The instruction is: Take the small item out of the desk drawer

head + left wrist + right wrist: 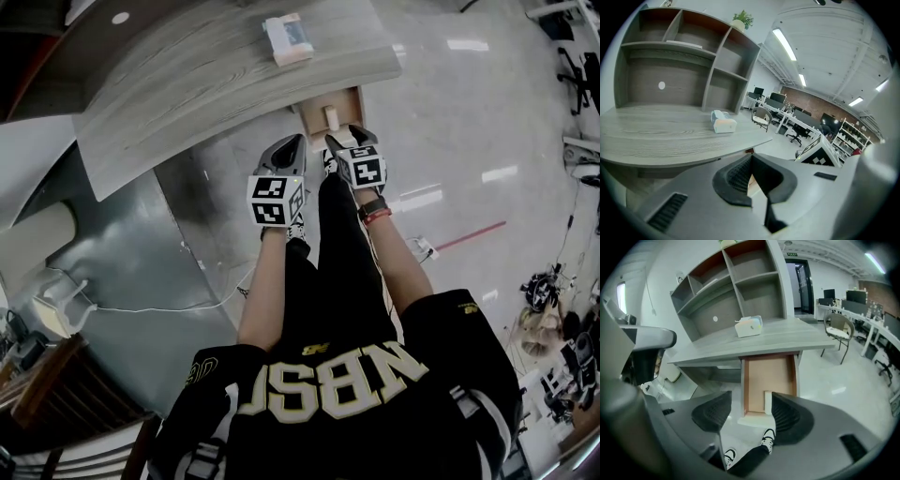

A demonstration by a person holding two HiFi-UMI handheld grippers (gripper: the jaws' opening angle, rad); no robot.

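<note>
Two tools above the open drawer, with the small item lying inside it.

The drawer stands pulled out from under the grey worktop. The small item, a pale block, lies on the drawer's brown bottom at the end nearest to the person, a little right of the middle. The right tool points steeply down at the drawer with its jaws wide apart; nothing is between the pads, and the item shows beyond them, just beside the right pad. The left tool is beside it, its jaws meeting at the tips and holding nothing. A tissue box stands on the worktop, well apart from the drawer.
</note>
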